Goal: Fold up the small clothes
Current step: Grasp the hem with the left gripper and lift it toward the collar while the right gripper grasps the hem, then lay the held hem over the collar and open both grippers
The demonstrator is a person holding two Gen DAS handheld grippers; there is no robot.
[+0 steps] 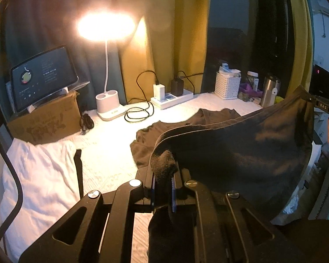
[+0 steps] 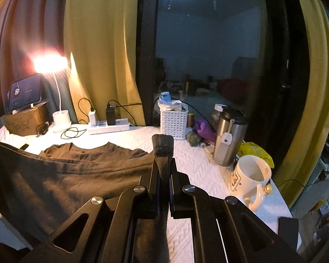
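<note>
A dark brown T-shirt (image 1: 241, 153) hangs stretched between both grippers above the white table cover (image 1: 107, 144). Its neckline end (image 2: 94, 151) still lies flat on the table. My left gripper (image 1: 163, 175) is shut on a bunched corner of the shirt's hem, and cloth sticks up between its fingers. My right gripper (image 2: 163, 171) is shut on the opposite corner, with a tuft of fabric poking out above its jaws. In the left wrist view the right gripper (image 1: 318, 103) shows at the far right edge, holding the shirt's raised corner, with a hand just below it.
A lit desk lamp (image 1: 108, 70), a tablet on a cardboard box (image 1: 46, 118), a power strip with chargers (image 1: 171, 98) and loose cables line the back. A white basket (image 2: 174, 120), steel tumbler (image 2: 228, 138) and white mug (image 2: 252, 179) stand at the right. White cloth (image 1: 39, 184) lies left.
</note>
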